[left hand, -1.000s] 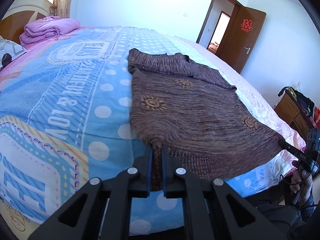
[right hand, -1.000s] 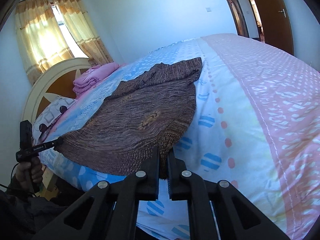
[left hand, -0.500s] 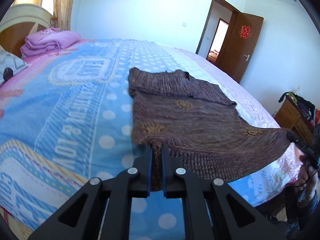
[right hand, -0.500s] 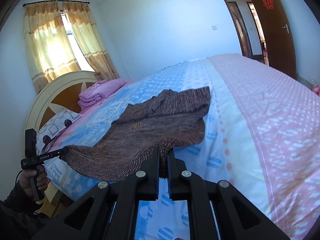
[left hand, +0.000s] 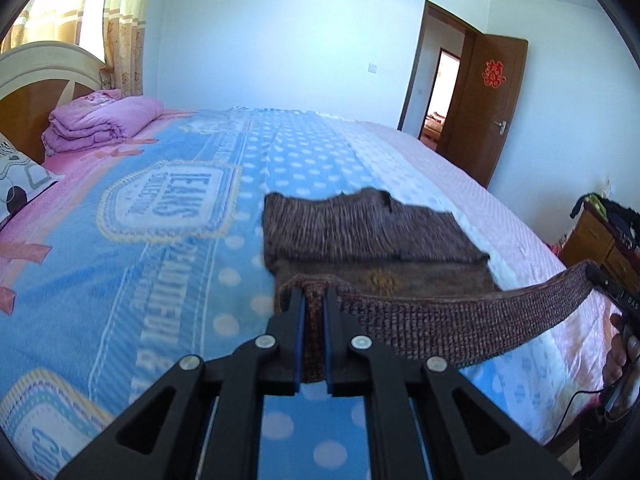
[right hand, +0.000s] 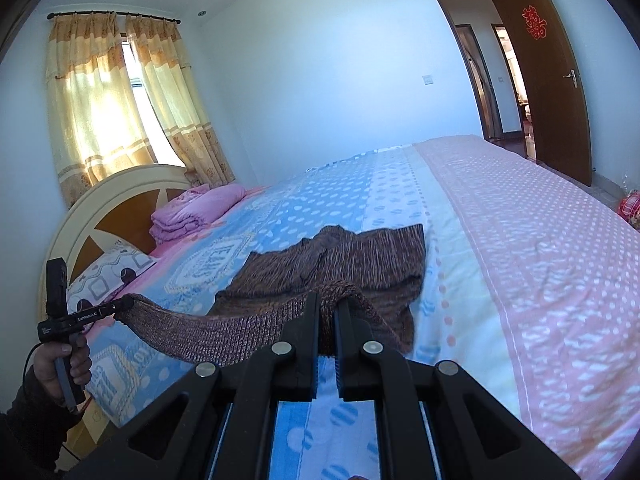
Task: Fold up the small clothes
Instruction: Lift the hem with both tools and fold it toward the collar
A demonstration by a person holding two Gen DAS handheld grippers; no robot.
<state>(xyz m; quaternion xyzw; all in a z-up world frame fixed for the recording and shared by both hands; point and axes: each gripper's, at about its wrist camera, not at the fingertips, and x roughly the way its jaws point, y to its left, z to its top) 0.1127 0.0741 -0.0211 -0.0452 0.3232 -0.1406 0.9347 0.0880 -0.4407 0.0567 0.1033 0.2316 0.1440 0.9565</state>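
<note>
Brown sweater held by both claws above the bed.
Its hem is clamped by the left claw and right claw; the rest is spread mid-bed.

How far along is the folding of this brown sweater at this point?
Done: the sweater lies spread on the bed, sleeves apparently tucked across its top. In hand: the left gripper and right gripper each pinch a hem corner, lifted off the bed. Left: lay the hem over the top and release.
</note>
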